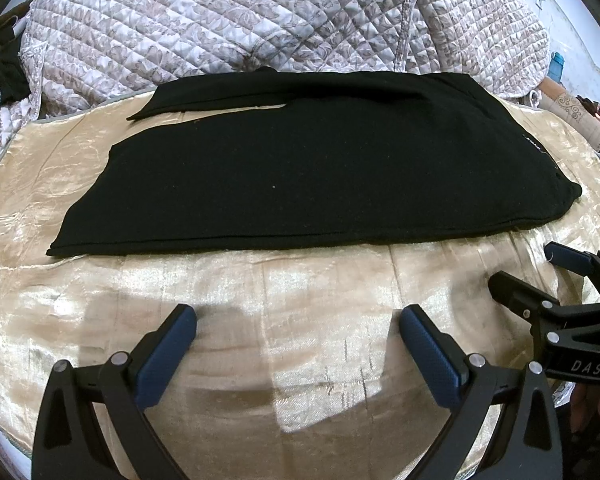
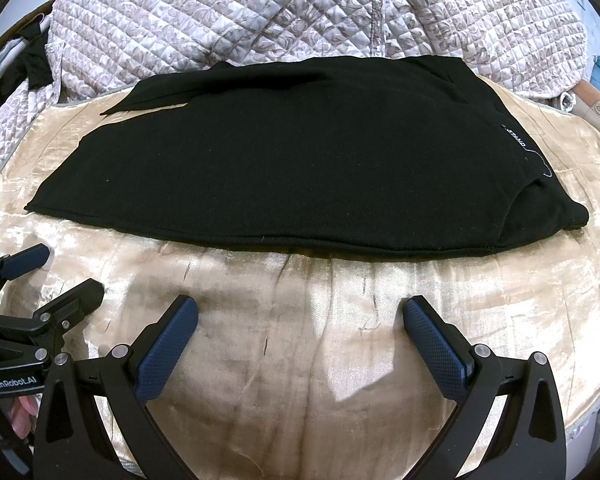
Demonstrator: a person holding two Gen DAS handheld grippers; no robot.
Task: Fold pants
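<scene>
Hovering both grippers short of the black knit pants [image 1: 300, 168], nothing gripped. Our left gripper [image 1: 298, 334] has its 2 blue-padded fingers spread wide and empty over the shiny gold satin bedcover [image 1: 260, 360]. Our right gripper [image 2: 300, 328] is the same: fingers wide apart, holding nothing, near the left one.

Judgement on the step: the pants look partly folded, so the next fold is likely lengthwise or end-to-end. To do it well:
- We'd take 1 corner per gripper, each on the same short end, pinching all layers at once so the stack doesn't shear.
- Come in low and flat; the satin looks slippery, so a dragged edge would likely slide the whole garment.
- Lift just enough to clear, carry over, line edge on edge, then let go.
- Risk: thick knit may bulge at the crease and leave the top layer skewed.

Garment state: it lies flat across the bedcover, well beyond the fingertips, long axis running left to right. Near edge is a straight doubled hem line. The far layer sits offset on the left, with a sliver of gold showing between the 2 layers. Right end is thicker and rounded, carrying a small white label; the right wrist view shows lettering that seems to read "STAND". A grey-white quilted floral blanket [image 1: 260, 20] is heaped behind.
</scene>
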